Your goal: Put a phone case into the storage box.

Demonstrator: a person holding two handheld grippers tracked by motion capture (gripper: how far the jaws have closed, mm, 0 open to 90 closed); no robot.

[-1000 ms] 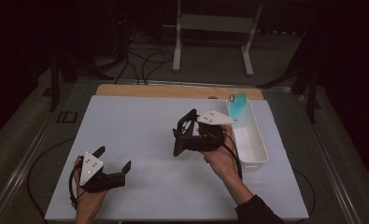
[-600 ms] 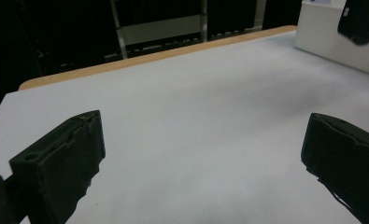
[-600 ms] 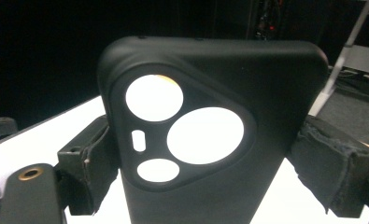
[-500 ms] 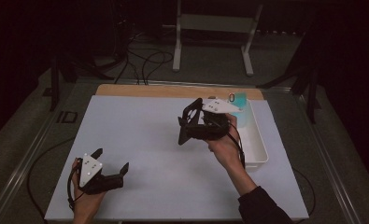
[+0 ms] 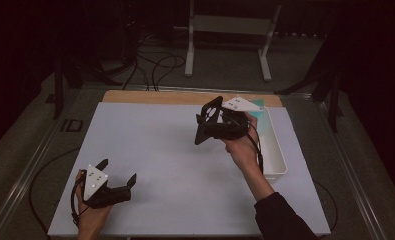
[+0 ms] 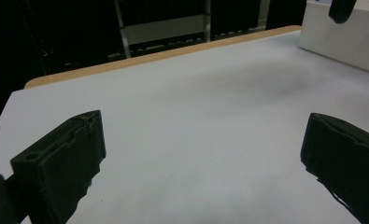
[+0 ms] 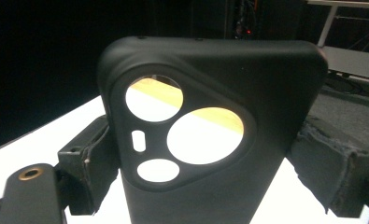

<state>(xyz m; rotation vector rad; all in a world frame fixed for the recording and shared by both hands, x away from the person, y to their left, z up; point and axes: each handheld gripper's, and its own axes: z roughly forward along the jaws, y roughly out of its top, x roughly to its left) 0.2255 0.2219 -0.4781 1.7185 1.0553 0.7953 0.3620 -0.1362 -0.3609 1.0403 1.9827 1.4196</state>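
Observation:
A black phone case with round camera cut-outs stands upright between the jaws of my right gripper, which is shut on it. In the high view the right gripper holds the phone case in the air above the white table, just left of the white tray. My left gripper rests low at the table's near left corner, open, with nothing between its fingers.
The white tray stands along the table's right side with something teal at its far end. A wooden strip runs along the table's far edge. Beyond it are a metal stand and cables on the floor.
My right gripper has lifted and carried the phone case away from the tray, slightly left and toward the far side. The left gripper has stayed put.

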